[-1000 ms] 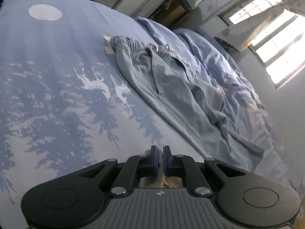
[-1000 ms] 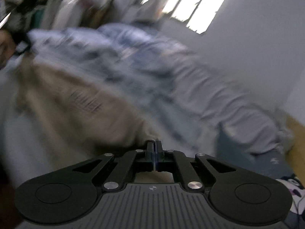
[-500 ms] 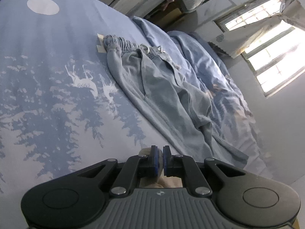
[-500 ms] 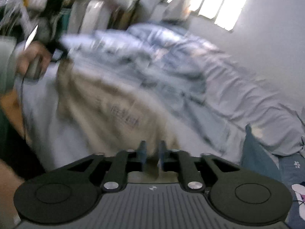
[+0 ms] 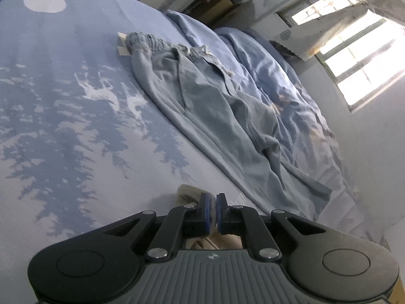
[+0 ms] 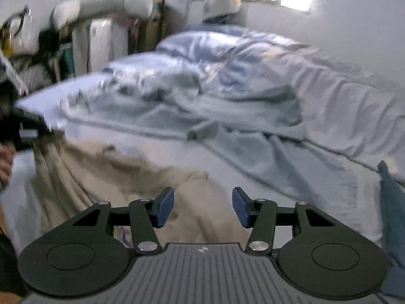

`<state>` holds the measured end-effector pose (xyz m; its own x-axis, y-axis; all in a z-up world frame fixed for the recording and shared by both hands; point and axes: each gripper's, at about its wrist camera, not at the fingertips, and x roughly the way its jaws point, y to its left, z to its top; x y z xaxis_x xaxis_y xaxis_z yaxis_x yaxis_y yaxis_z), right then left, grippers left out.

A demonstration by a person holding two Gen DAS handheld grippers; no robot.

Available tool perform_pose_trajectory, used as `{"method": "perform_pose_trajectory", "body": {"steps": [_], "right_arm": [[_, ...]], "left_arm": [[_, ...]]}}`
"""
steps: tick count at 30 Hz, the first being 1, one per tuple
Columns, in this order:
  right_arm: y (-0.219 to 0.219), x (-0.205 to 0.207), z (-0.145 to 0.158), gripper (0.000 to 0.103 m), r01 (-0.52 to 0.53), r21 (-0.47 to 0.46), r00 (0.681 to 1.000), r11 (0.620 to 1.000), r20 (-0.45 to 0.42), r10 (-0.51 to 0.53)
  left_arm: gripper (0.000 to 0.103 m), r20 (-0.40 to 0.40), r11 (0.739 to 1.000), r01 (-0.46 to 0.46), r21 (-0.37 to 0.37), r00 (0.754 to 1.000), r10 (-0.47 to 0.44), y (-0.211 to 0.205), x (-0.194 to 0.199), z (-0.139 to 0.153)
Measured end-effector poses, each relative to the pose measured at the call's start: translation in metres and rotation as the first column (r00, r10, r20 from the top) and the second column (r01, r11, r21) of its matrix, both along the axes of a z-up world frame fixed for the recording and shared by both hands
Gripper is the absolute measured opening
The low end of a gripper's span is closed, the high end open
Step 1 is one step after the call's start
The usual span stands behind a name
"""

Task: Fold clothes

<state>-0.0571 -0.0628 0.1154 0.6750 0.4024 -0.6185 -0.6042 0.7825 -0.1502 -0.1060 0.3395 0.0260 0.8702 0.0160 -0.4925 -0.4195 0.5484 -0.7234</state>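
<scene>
A beige garment [image 6: 101, 174] lies spread on the blue printed bedsheet [image 5: 63, 126]. My left gripper [image 5: 214, 211] is shut on a bunched edge of that beige garment [image 5: 186, 192], low over the sheet. In the right wrist view the left gripper [image 6: 30, 126] shows at the far left, holding up one corner of the cloth. My right gripper [image 6: 203, 209] hovers just above the garment's near part. Its jaws are opening, and its pads do not press on the cloth seen between them. Grey-blue trousers [image 5: 202, 106] lie lengthwise farther along the bed.
A crumpled blue duvet [image 5: 278, 83] is piled along the wall side of the bed. A teal cloth [image 6: 391, 202] hangs at the right edge. Cluttered furniture [image 6: 96, 38] stands past the bed's far end. A hand [image 6: 5, 159] is at the left.
My right gripper went from shut to open, releasing the beige garment, and its view swung across the bed. The left gripper stayed shut on the cloth and hardly moved.
</scene>
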Motion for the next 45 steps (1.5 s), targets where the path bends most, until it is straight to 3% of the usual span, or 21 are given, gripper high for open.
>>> {"method": "perform_pose_trajectory", "body": {"steps": [4,5,6,7,10,13,20,25,28,32,35,39,40,42,45], "right_arm": [[0.006,0.002,-0.03,0.05,0.037,-0.098,0.999,0.995,0.024,-0.035],[0.004,0.001,-0.033,0.045,0.044,-0.094,0.999,0.995,0.029,-0.042],[0.001,-0.001,-0.034,0.028,0.05,-0.086,0.998,0.995,0.036,-0.047],[-0.001,-0.003,-0.035,0.019,0.056,-0.079,0.998,0.995,0.044,-0.052],[-0.005,-0.014,-0.036,0.009,0.049,-0.074,0.995,0.996,0.089,-0.043],[-0.002,-0.029,-0.033,0.007,0.035,-0.068,0.99,0.997,0.138,-0.025],[0.007,-0.08,-0.023,0.006,0.0,-0.021,0.982,1.0,0.187,0.004],[0.014,-0.121,-0.023,0.006,-0.036,-0.018,0.981,0.999,0.191,0.039],[0.017,-0.141,-0.029,0.006,-0.06,-0.034,0.987,0.998,0.149,0.064],[0.02,-0.165,-0.047,0.006,-0.11,-0.067,0.992,0.992,0.057,0.114],[0.021,-0.176,-0.06,0.006,-0.152,-0.097,0.988,0.984,-0.026,0.151],[0.015,-0.181,-0.053,0.015,-0.192,-0.066,0.98,0.979,-0.064,0.187],[0.012,-0.181,-0.047,0.023,-0.196,-0.039,0.979,0.98,-0.058,0.193],[0.004,-0.18,-0.033,0.029,-0.196,0.026,0.979,0.98,-0.046,0.197],[-0.008,-0.17,-0.015,0.029,-0.132,0.135,0.991,0.982,0.008,0.132]], "left_arm": [[0.003,-0.015,1.0,0.016,0.0,1.0,-0.016,-0.004,0.005,-0.003],[0.003,-0.016,1.0,0.018,0.003,1.0,-0.018,-0.005,0.006,-0.004],[0.003,-0.017,1.0,0.021,0.007,1.0,-0.02,-0.006,0.007,-0.004],[0.003,-0.019,1.0,0.023,0.012,1.0,-0.023,-0.007,0.007,-0.005],[0.003,-0.025,0.999,0.029,0.024,0.999,-0.028,-0.012,0.008,-0.006],[0.003,-0.026,0.999,0.041,0.032,0.999,-0.041,-0.018,0.01,-0.006],[0.003,0.0,0.976,0.152,0.155,0.988,-0.154,-0.056,0.012,0.01],[0.003,0.007,0.917,0.312,0.25,0.946,-0.324,-0.102,0.0,0.018],[0.003,-0.001,0.854,0.428,0.297,0.894,-0.448,-0.135,-0.014,0.019],[0.003,-0.032,0.764,0.569,0.305,0.807,-0.589,-0.17,-0.033,0.012],[0.003,-0.064,0.717,0.622,0.313,0.768,-0.638,-0.182,-0.043,0.007],[0.003,-0.07,0.712,0.623,0.323,0.766,-0.639,-0.178,-0.042,0.009],[0.003,-0.069,0.718,0.618,0.32,0.771,-0.633,-0.176,-0.04,0.009],[0.003,-0.068,0.727,0.609,0.316,0.779,-0.623,-0.173,-0.037,0.009],[0.003,-0.078,0.726,0.606,0.326,0.782,-0.618,-0.175,-0.031,0.007]]}}
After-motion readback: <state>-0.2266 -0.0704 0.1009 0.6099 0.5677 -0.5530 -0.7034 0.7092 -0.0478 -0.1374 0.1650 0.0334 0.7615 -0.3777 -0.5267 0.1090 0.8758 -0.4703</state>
